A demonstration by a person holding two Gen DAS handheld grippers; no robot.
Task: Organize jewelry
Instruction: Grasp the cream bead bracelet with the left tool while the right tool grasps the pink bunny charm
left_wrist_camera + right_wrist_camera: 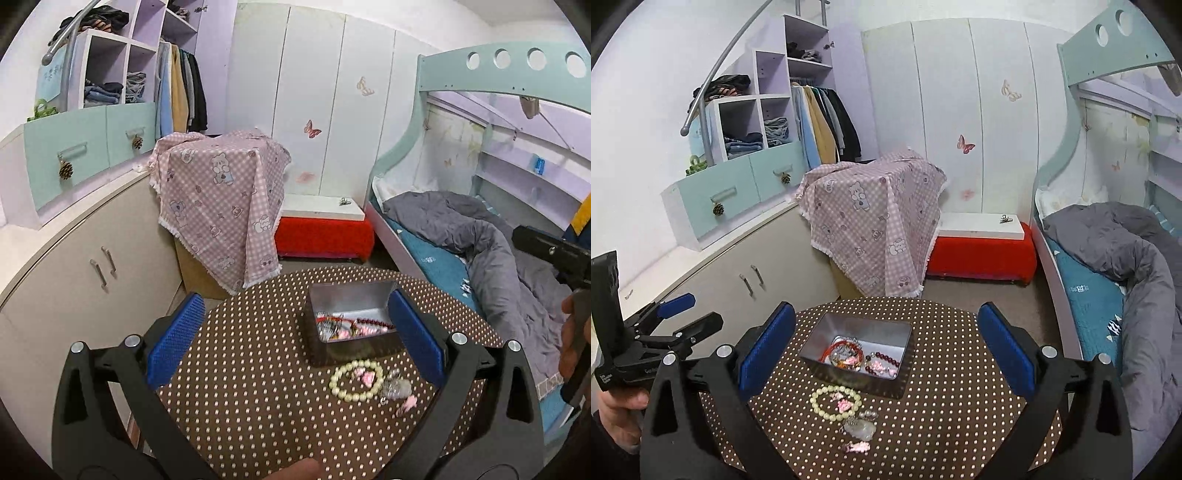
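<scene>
A silver metal tin (347, 295) (827, 328) stands on a round brown polka-dot table (240, 387) (942, 406). Red bead strings and pink charms lie inside it. In front of the tin lies a cream pearl bracelet (338, 384) (816, 400) ringed around small pink pieces, with a clear crystal charm (397, 387) (860, 428) and a pink clip (408, 402) (855, 447) beside it. My left gripper (295, 328) hangs open above the table, nothing between its blue pads. My right gripper (886, 339) is also wide open and empty, back from the tin.
A box draped in pink checked cloth (221, 199) (875, 221) stands behind the table, beside a red bench (325, 236) (982, 254). A beige cabinet (74, 266) runs along the left. A bed with a grey duvet (480, 236) (1126, 240) lies on the right.
</scene>
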